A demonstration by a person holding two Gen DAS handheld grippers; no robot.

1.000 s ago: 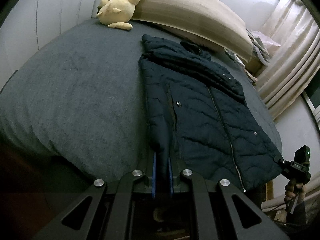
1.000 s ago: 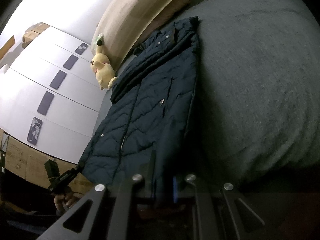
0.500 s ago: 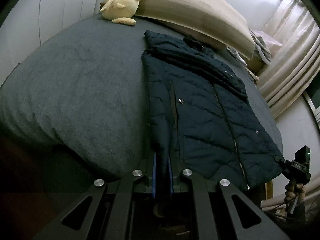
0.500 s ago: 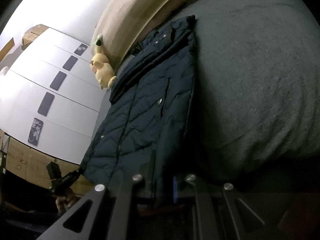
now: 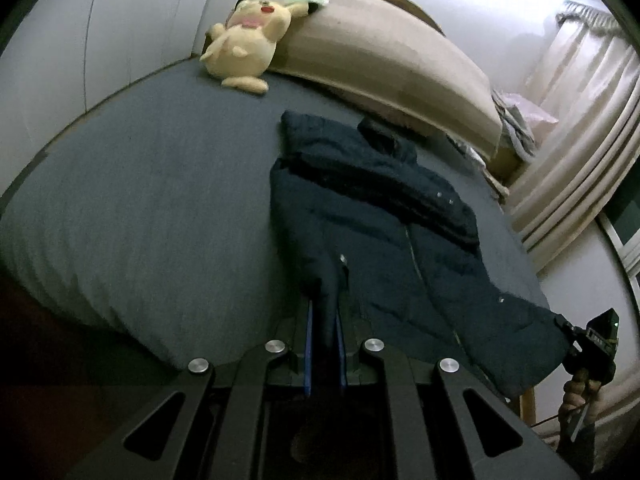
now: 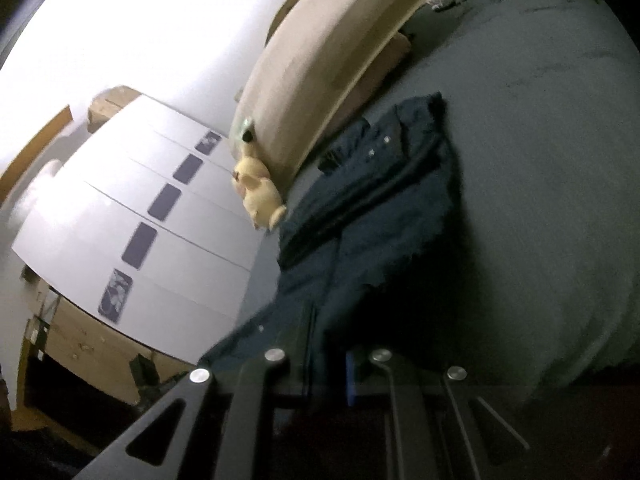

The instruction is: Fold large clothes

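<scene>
A dark navy quilted jacket (image 5: 384, 216) lies lengthwise on a grey bed (image 5: 140, 208), collar toward the headboard. My left gripper (image 5: 323, 320) is shut on the jacket's hem at its left bottom corner, lifted off the bed. My right gripper (image 5: 576, 336) shows at the far right of the left wrist view, shut on the other bottom corner, raised past the bed's edge. In the right wrist view the jacket (image 6: 372, 208) runs up from the right gripper (image 6: 330, 352), which pinches the hem between its blue pads; this view is blurred.
A yellow plush toy (image 5: 248, 44) leans against the beige headboard (image 5: 384, 56). Curtains (image 5: 576, 152) hang at the right. White wardrobe doors (image 6: 152, 224) stand beyond the bed's far side. Loose cloth (image 5: 516, 128) lies by the headboard's right end.
Both grippers have risen and moved toward the headboard with the hem. The jacket's bottom end has lifted off the bed and the jacket looks shorter.
</scene>
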